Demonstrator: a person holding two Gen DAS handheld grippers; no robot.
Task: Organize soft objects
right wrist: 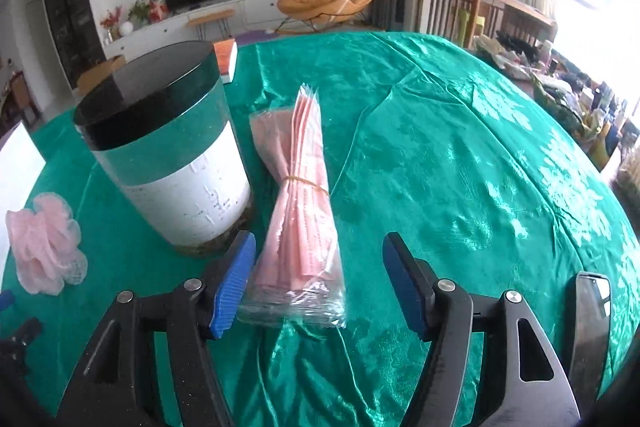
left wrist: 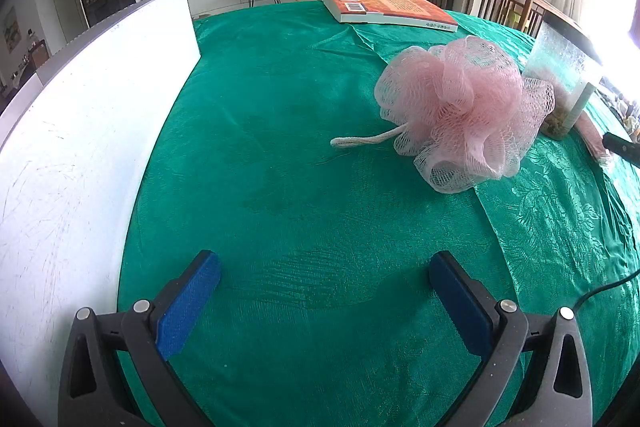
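A pink mesh bath sponge (left wrist: 460, 111) with a white cord lies on the green tablecloth (left wrist: 280, 147), ahead and to the right of my left gripper (left wrist: 324, 263), which is open and empty. The sponge also shows at the left of the right wrist view (right wrist: 44, 243). A bundle of pink plastic bags (right wrist: 300, 203) bound with a rubber band lies on the cloth. My right gripper (right wrist: 318, 247) is open, its fingers either side of the bundle's near end, not gripping it.
A white board (left wrist: 80, 155) stands along the left. A clear jar with a black lid (right wrist: 172, 147) stands left of the bag bundle. An orange book (left wrist: 388, 9) lies at the far table edge. A cluttered table (right wrist: 560, 87) is at the right.
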